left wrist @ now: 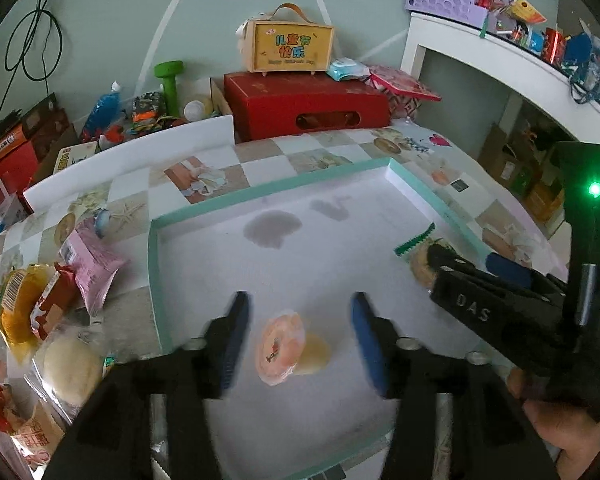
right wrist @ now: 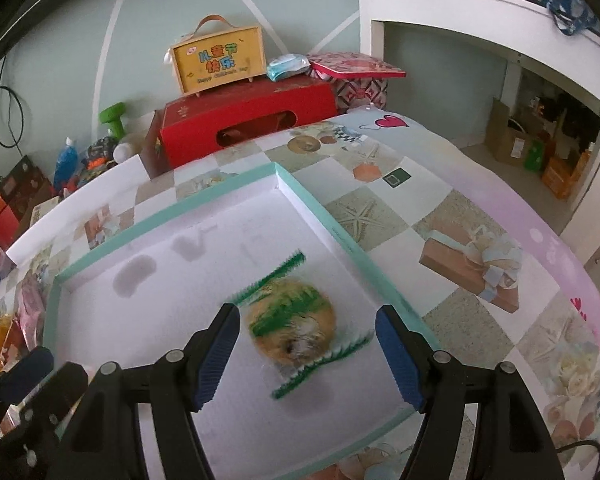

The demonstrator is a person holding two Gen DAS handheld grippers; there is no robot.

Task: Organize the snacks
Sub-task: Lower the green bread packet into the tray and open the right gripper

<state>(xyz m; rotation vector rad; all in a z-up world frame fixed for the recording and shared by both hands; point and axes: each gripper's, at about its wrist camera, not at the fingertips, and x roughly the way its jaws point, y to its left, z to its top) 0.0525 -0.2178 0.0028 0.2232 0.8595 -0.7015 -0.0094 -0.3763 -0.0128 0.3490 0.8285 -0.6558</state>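
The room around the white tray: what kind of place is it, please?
Probably a lived-in home room, not a lab or shop. The tray lies on a table with a picture-print cloth, a children's gift box and a green dumbbell stand behind it, and cardboard boxes sit under a white shelf.

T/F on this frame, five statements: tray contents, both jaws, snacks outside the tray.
1. The tray holds two snacks. True: a jelly cup and a green-edged cake pack.
2. The left gripper is shut on the jelly cup. False: its jaws stand open, clear of the cup.
3. The right gripper has its jaws open over the cake pack. True.
4. All snacks are in the tray. False: a pink pack and others lie on the table left of it.
5. The red box sits inside the tray. False: it stands behind it.
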